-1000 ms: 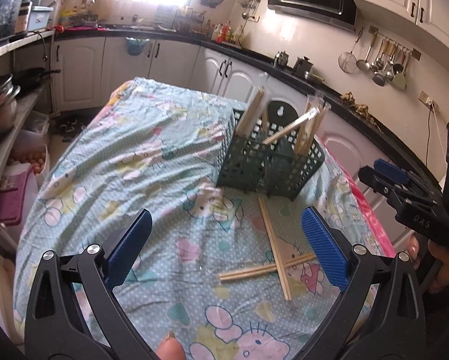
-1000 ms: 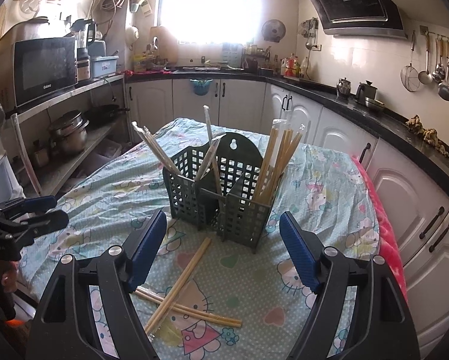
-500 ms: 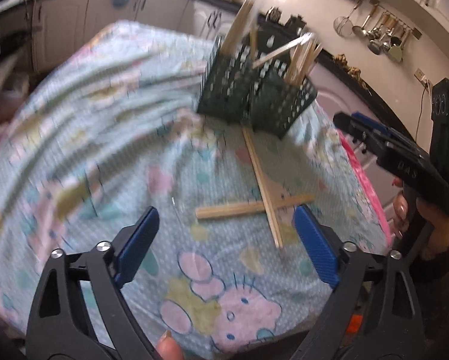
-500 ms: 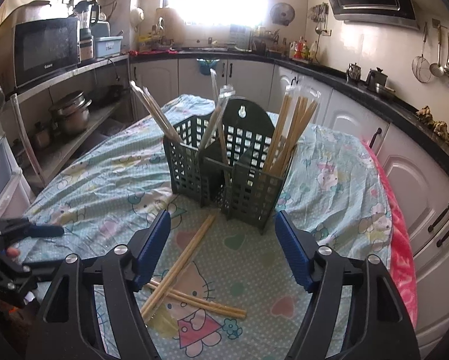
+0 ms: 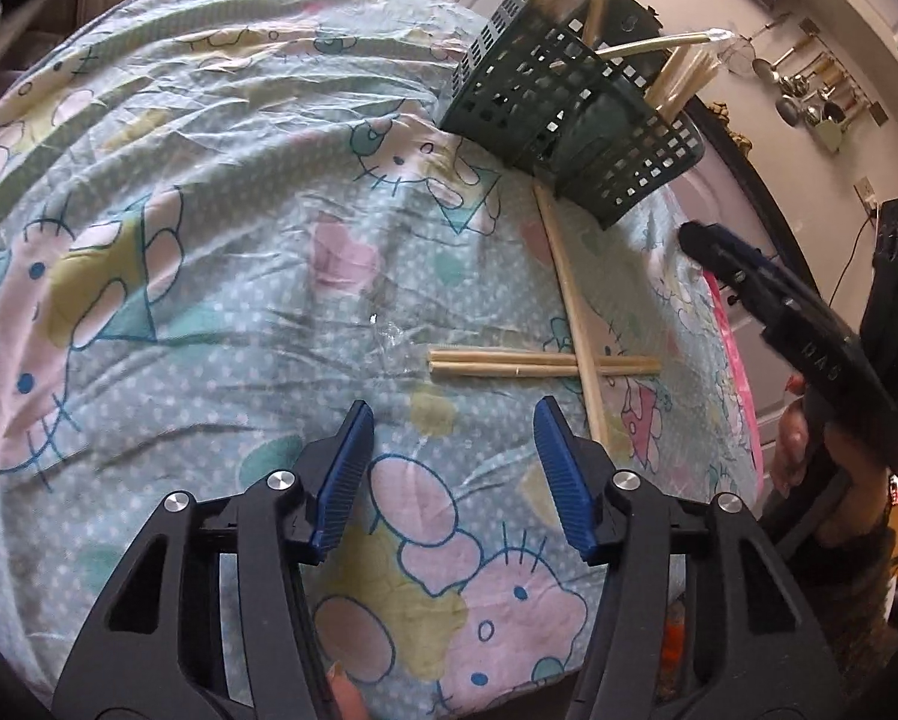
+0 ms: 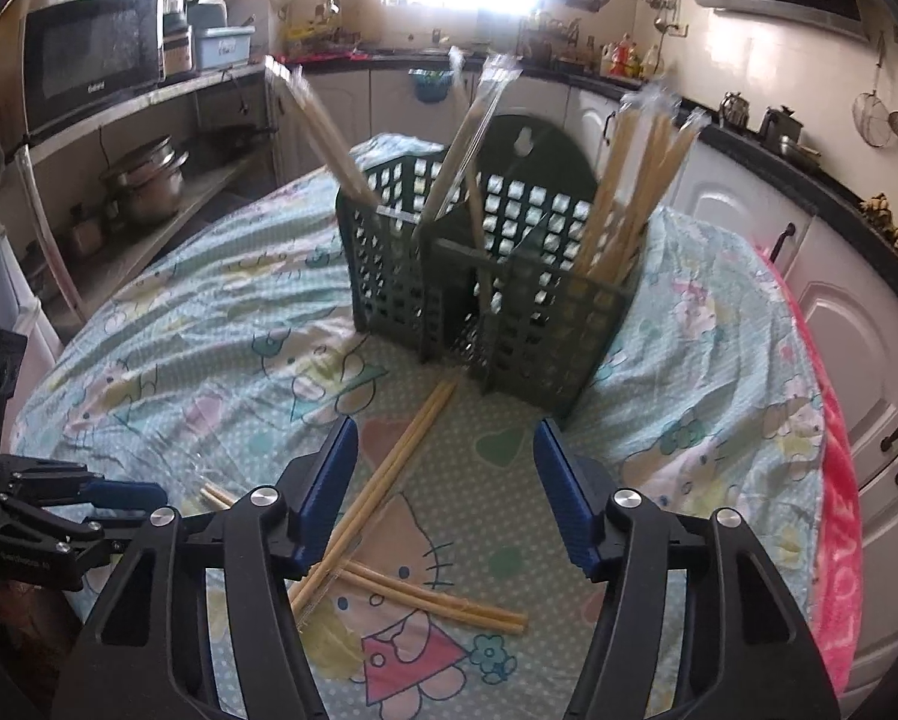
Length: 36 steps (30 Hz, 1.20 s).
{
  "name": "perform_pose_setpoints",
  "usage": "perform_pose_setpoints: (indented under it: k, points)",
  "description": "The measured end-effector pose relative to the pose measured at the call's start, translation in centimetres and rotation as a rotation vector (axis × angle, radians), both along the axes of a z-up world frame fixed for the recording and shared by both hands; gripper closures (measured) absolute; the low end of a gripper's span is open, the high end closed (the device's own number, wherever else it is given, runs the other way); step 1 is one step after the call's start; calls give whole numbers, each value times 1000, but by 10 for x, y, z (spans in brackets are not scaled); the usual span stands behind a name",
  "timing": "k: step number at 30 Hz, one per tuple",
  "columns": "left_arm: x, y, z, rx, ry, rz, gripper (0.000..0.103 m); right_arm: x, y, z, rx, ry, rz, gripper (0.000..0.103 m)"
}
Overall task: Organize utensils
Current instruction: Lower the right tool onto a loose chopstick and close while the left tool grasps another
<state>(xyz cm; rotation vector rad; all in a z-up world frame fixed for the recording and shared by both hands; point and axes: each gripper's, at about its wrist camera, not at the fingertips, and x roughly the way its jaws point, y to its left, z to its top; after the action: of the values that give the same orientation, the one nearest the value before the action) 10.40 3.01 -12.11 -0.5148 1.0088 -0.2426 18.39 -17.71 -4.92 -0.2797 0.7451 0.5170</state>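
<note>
Two chopstick pairs (image 5: 542, 362) lie crossed on the cloth (image 5: 209, 276) before the green basket (image 6: 497, 306); left gripper (image 5: 452, 471) and right gripper (image 6: 446, 495) hang above them, jaws apart and closing on nothing

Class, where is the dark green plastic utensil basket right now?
In the right wrist view, the dark green plastic utensil basket stands centre, on the patterned tablecloth, behind the crossed loose chopsticks.

basket (image 6: 497, 306): dark green | chopsticks (image 6: 389, 468): pale tan | tablecloth (image 5: 209, 228): light blue, cartoon cats | towel (image 6: 839, 480): pink
</note>
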Motion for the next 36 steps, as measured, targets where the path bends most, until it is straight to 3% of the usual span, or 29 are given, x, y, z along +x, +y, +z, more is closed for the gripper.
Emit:
perform_pose_setpoints:
  k: [12,20,25,31,36]
  points:
    - [21,1,-4,4,-9,35,62,34,18,-29,13,136,3,51]
    - [27,2,-6,33,-12,70,82,58,27,-47,32,217,-27,58]
    - [28,4,-6,33,-21,71,87,77,33,-56,74,272,-73,65]
    - [29,11,-9,-1,-28,78,93,94,41,-62,57,296,-133,67]
    - [27,16,-9,-29,-40,87,98,100,45,-66,35,308,-164,75]
